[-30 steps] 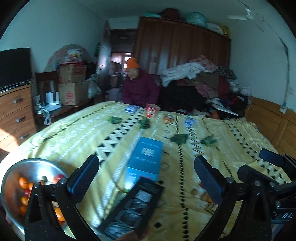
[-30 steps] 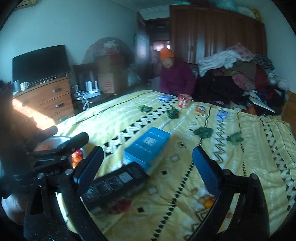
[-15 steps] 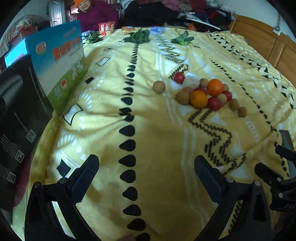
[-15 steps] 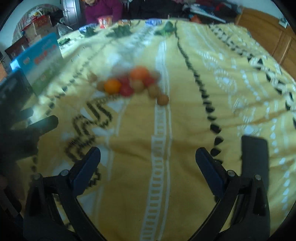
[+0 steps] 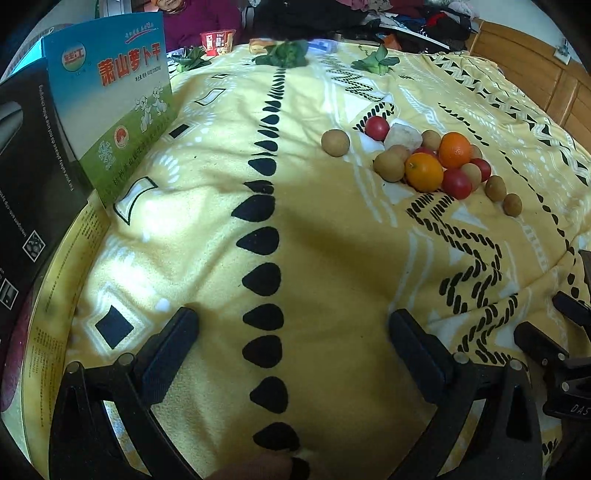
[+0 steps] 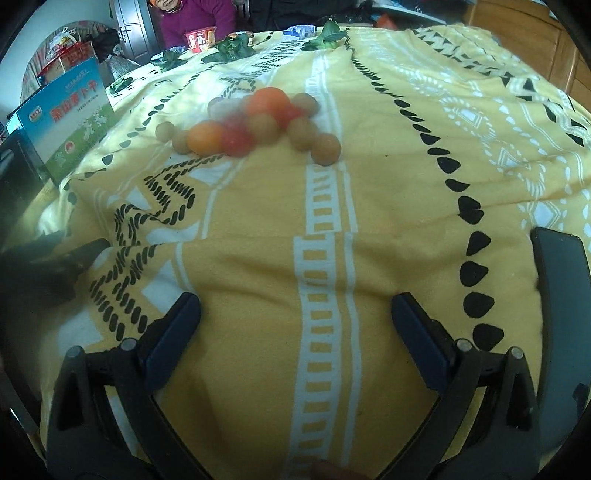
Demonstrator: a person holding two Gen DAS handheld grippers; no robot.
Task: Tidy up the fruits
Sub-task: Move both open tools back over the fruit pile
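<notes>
Left gripper point(image 5: 291, 332): my black two-finger tool, jaws spread wide, nothing between them, hovering over the yellow patterned blanket point(image 5: 332, 240).
Right gripper point(image 6: 295, 317): same, jaws wide apart and empty, over the blanket point(image 6: 369, 221).
Fruit pile point(image 5: 424, 158): small heap on the blanket, ahead and right of my left gripper; in the right view point(image 6: 255, 125) it sits ahead and left, blurred.
Contents: two round oranges point(image 5: 424, 172) touching, red cherry tomatoes point(image 5: 456, 183), tan round longan-like fruits point(image 5: 389, 166), one whitish lump point(image 5: 402, 136).
Strays: one tan fruit point(image 5: 335, 142) just left of the heap, two more point(image 5: 512, 204) trailing off its right.
Blue-green printed carton point(image 5: 114, 99): upright at the left, well apart from the fruit, black box point(image 5: 33, 173) beside it.
Far edge: green leafy bunches point(image 5: 284, 53), red instant-noodle cup point(image 5: 217, 41), person in a purple top point(image 6: 197, 20).
</notes>
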